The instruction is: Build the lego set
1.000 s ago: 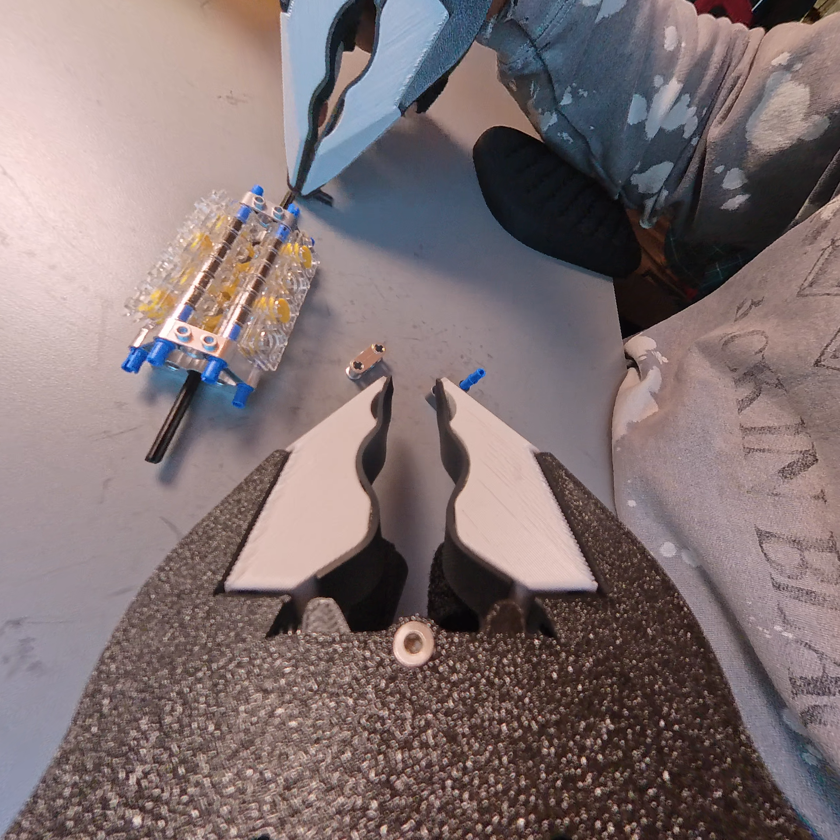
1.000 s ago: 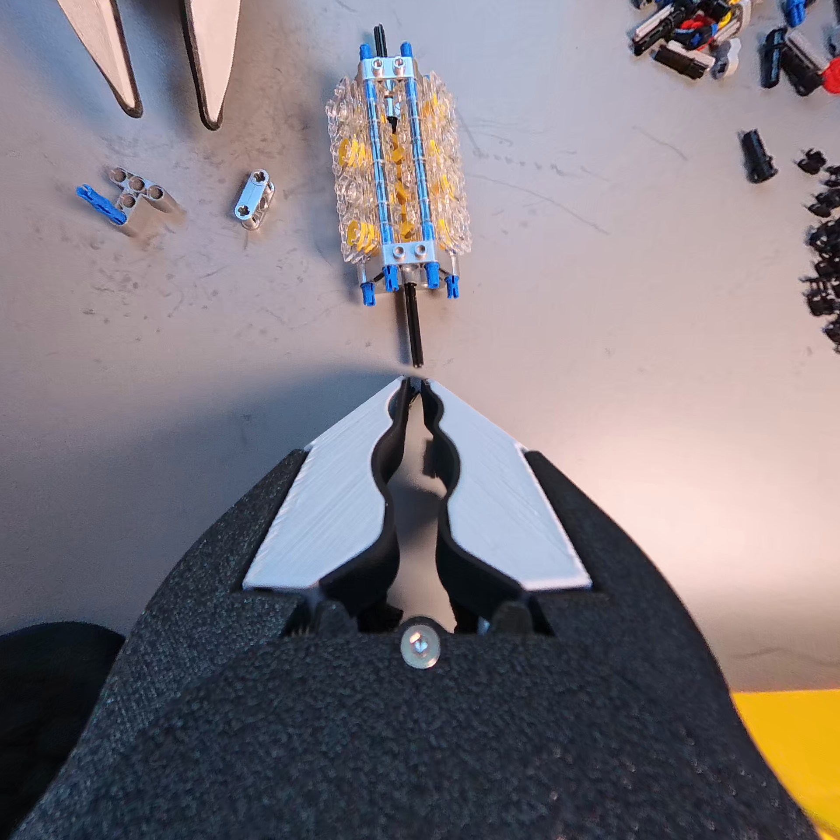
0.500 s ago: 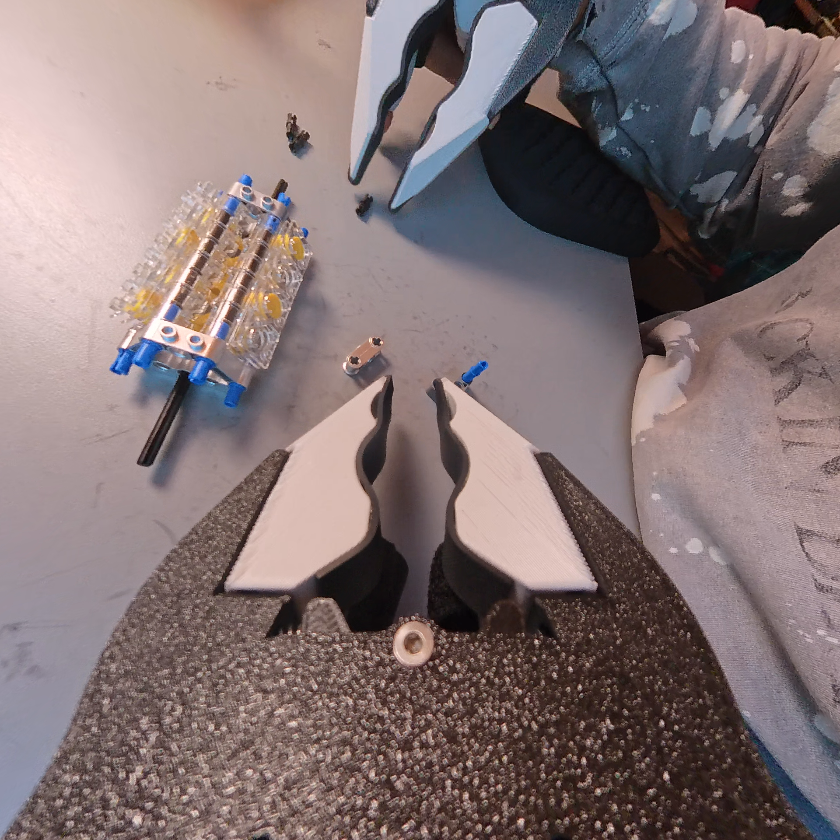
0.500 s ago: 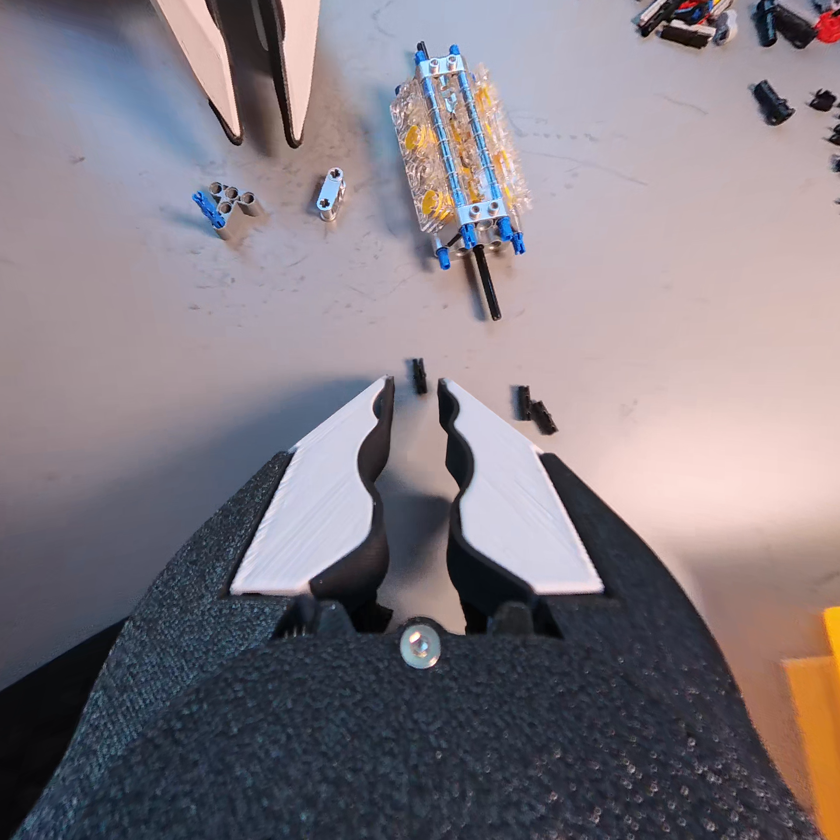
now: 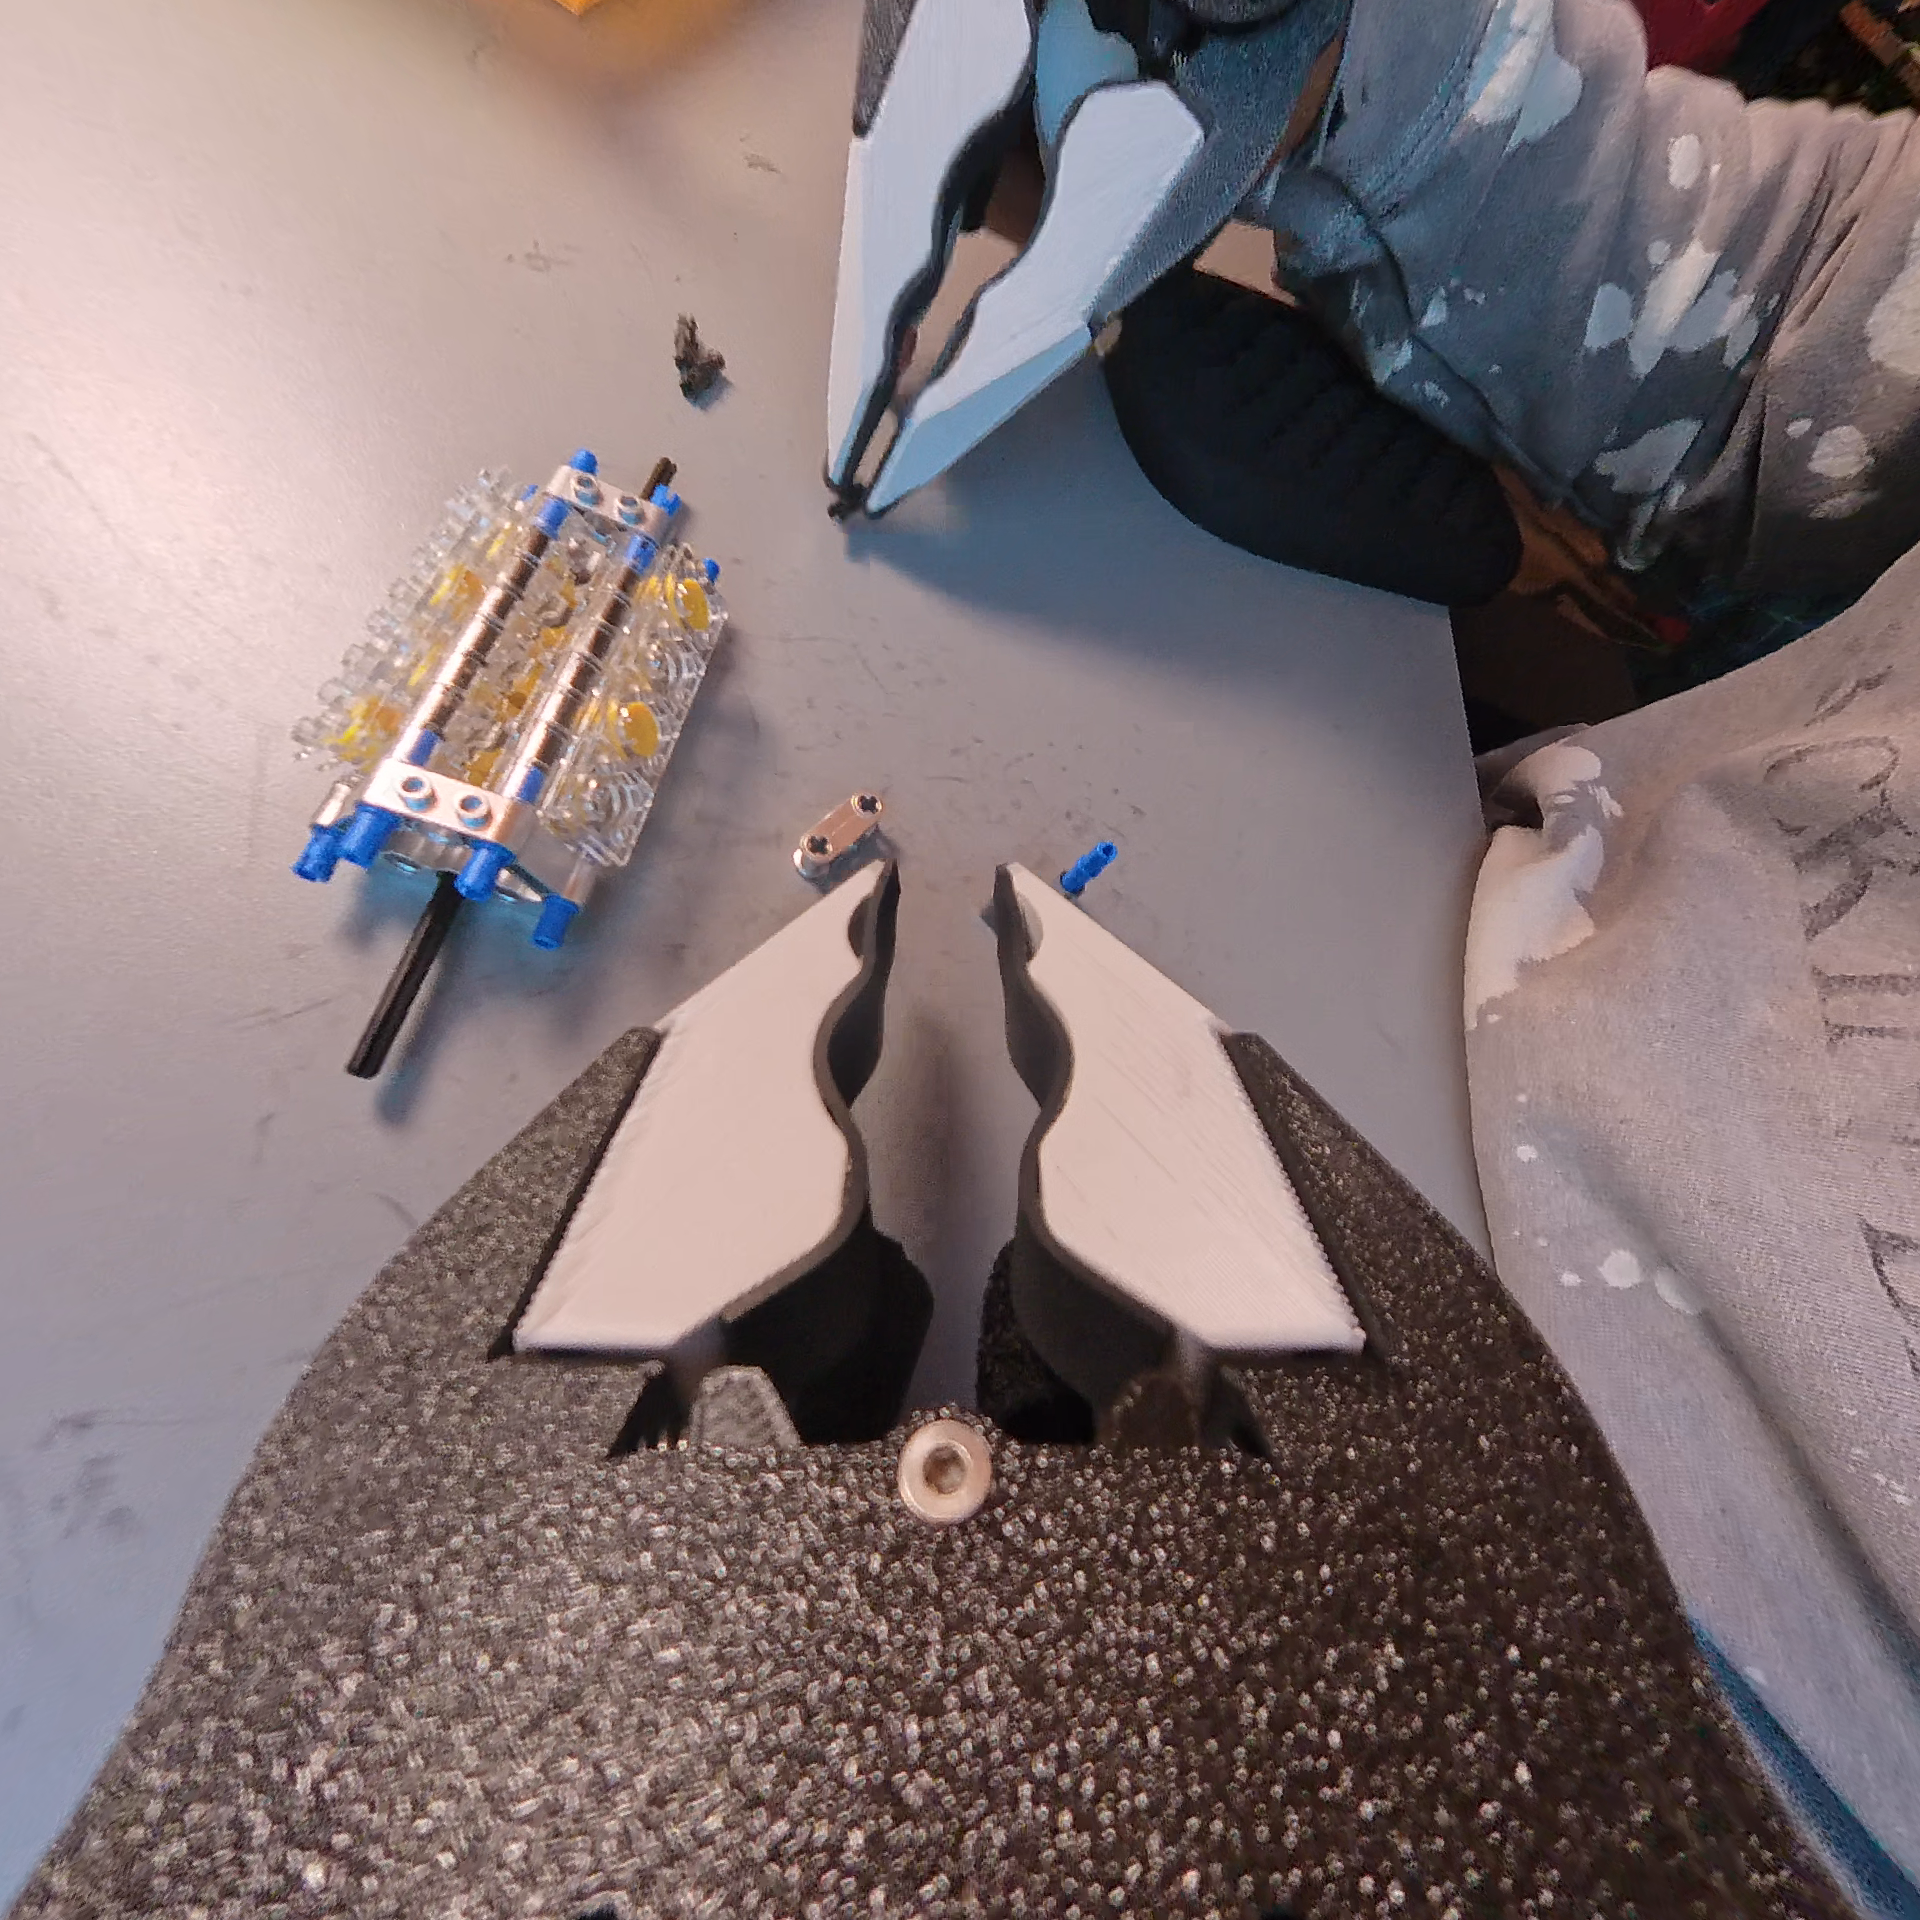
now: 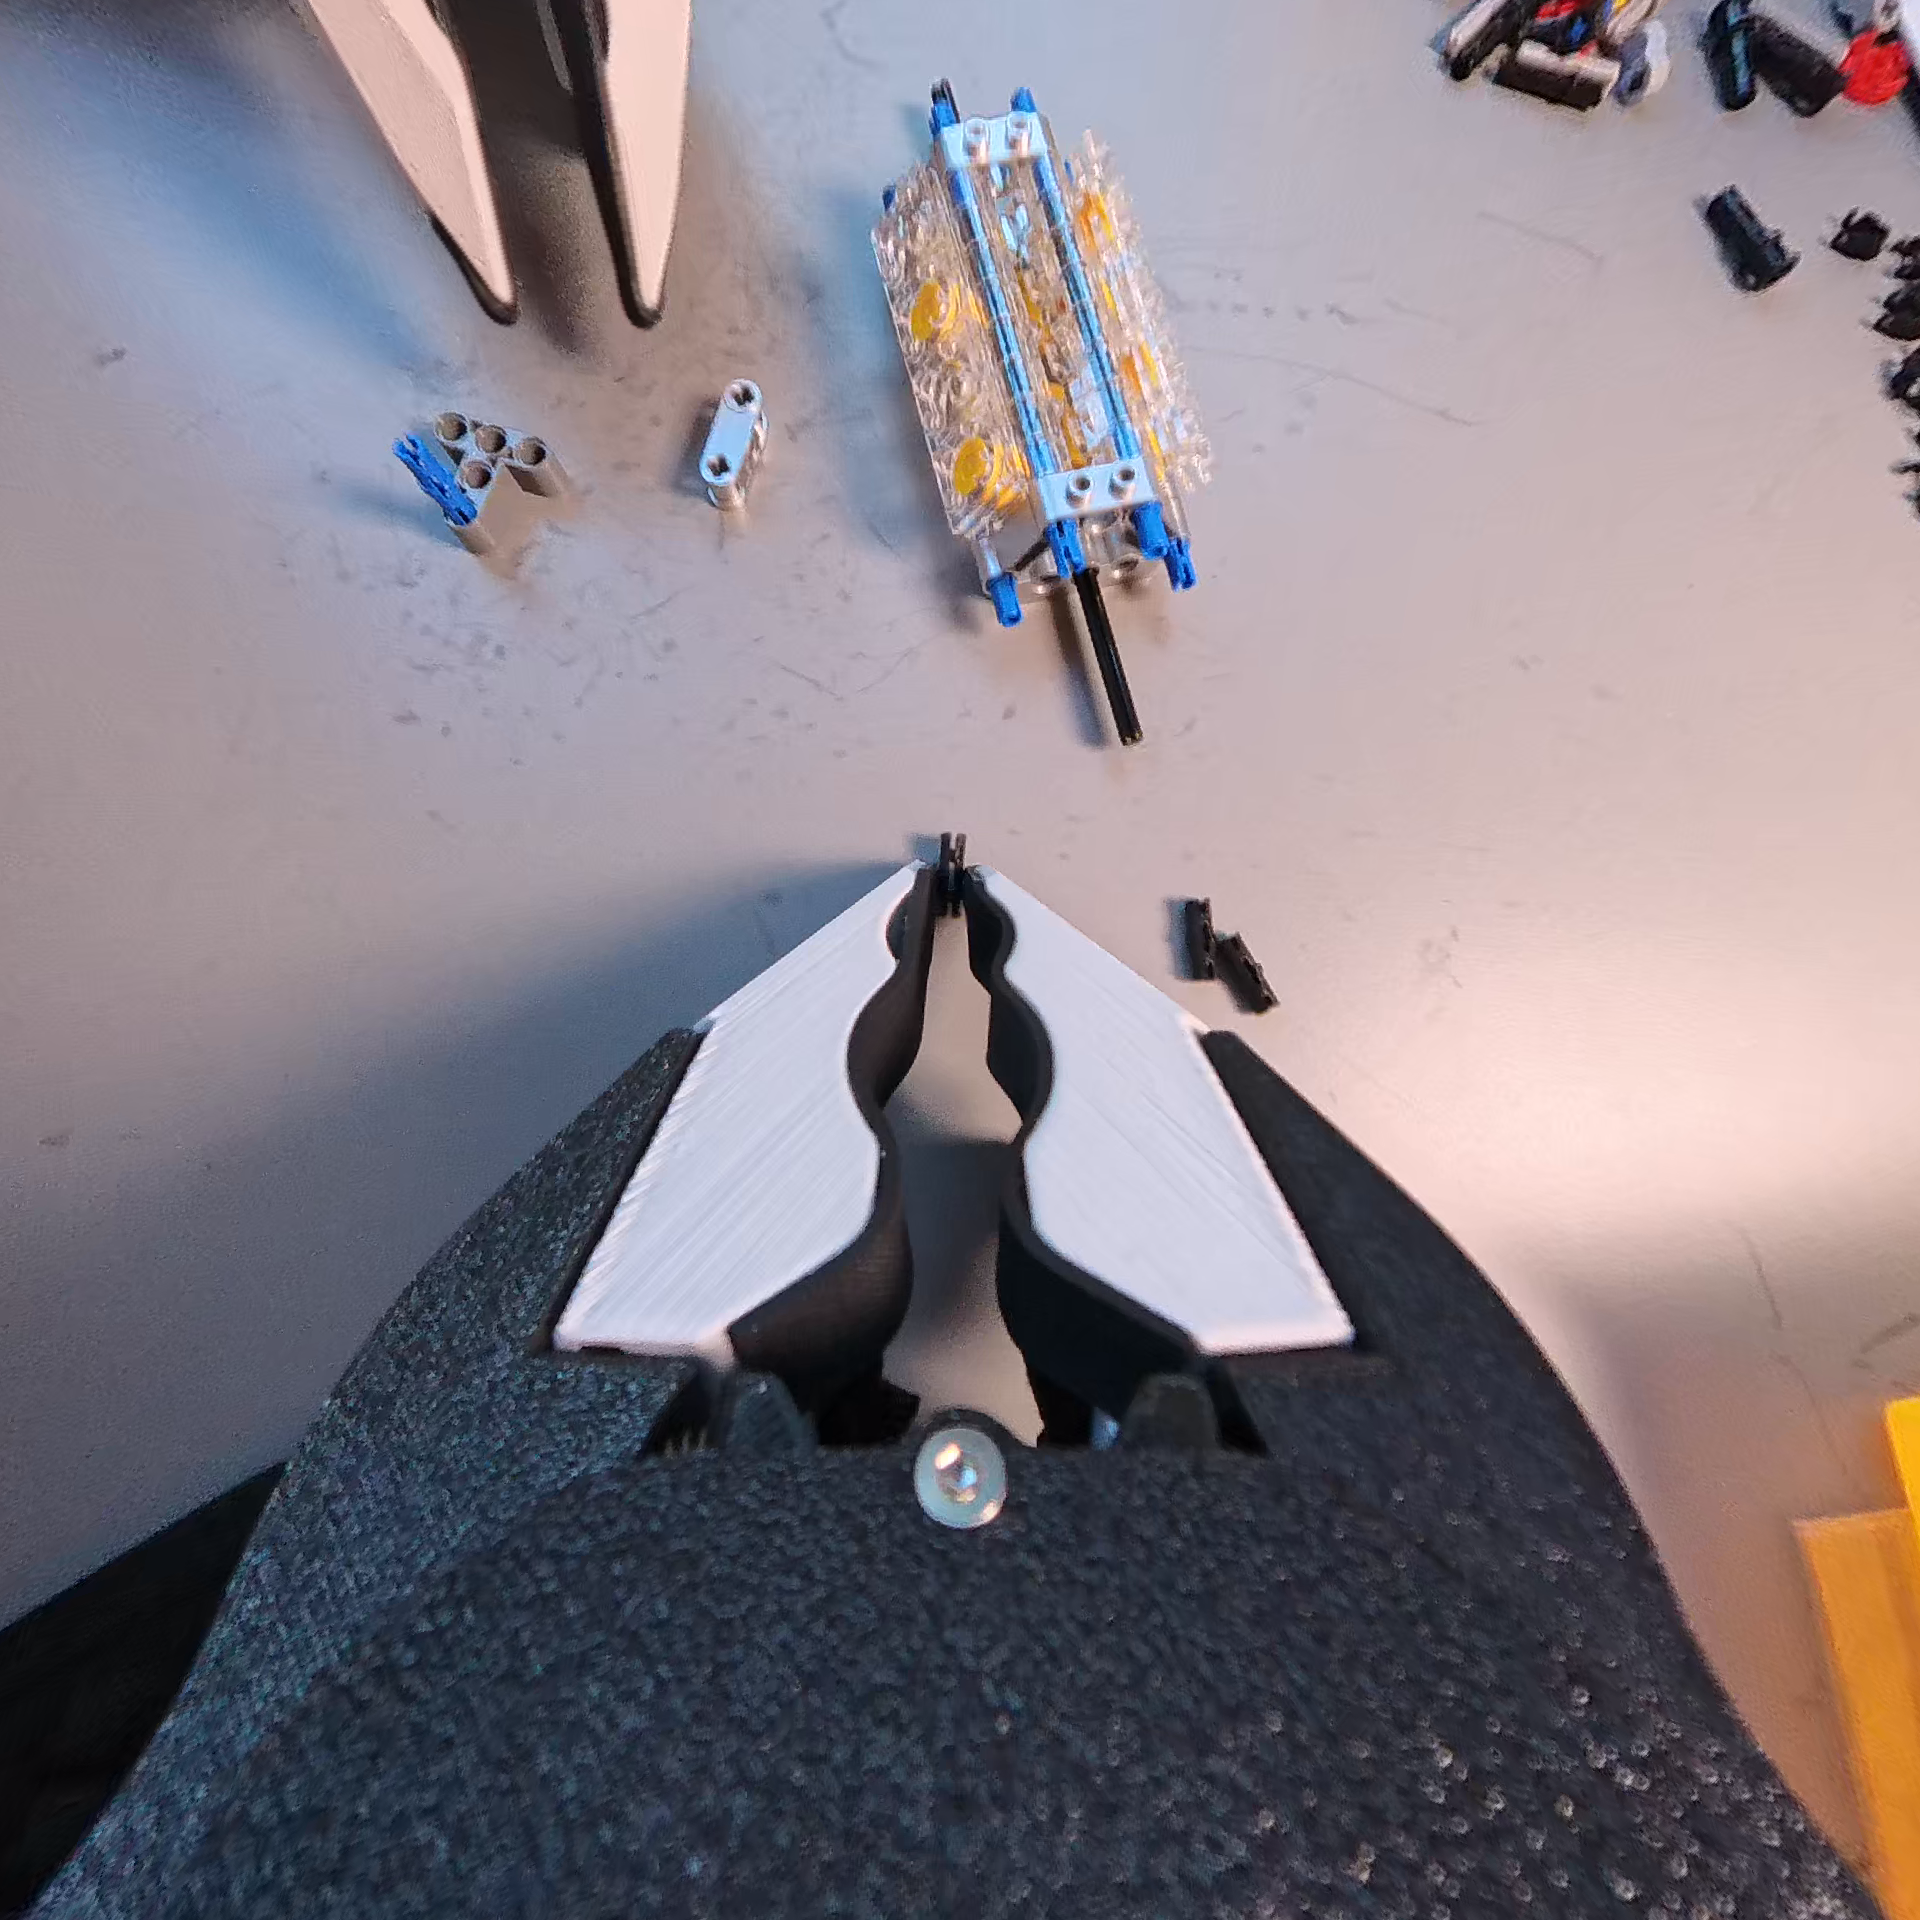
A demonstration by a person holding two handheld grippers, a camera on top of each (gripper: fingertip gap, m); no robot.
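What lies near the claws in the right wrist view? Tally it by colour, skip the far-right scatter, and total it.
Clear, yellow and blue assembly: 1
Grey pieces: 2 (angled beam, short link)
Small black pieces: 3 (one pinched in the right claw, two lying beside it)
Total: 6

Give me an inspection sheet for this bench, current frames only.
Surface: grey table, scuffed.
Job's things: clear toy-brick assembly with blue pins and black axle; small black pin.
Clutter: grey two-hole link; grey angled beam with blue pin; two black connectors; loose parts pile; yellow object.
Grippers: right gripper shut on the pin; left gripper open, empty.
Cables: nothing seen.
Surroundings: person's grey spattered sleeve.
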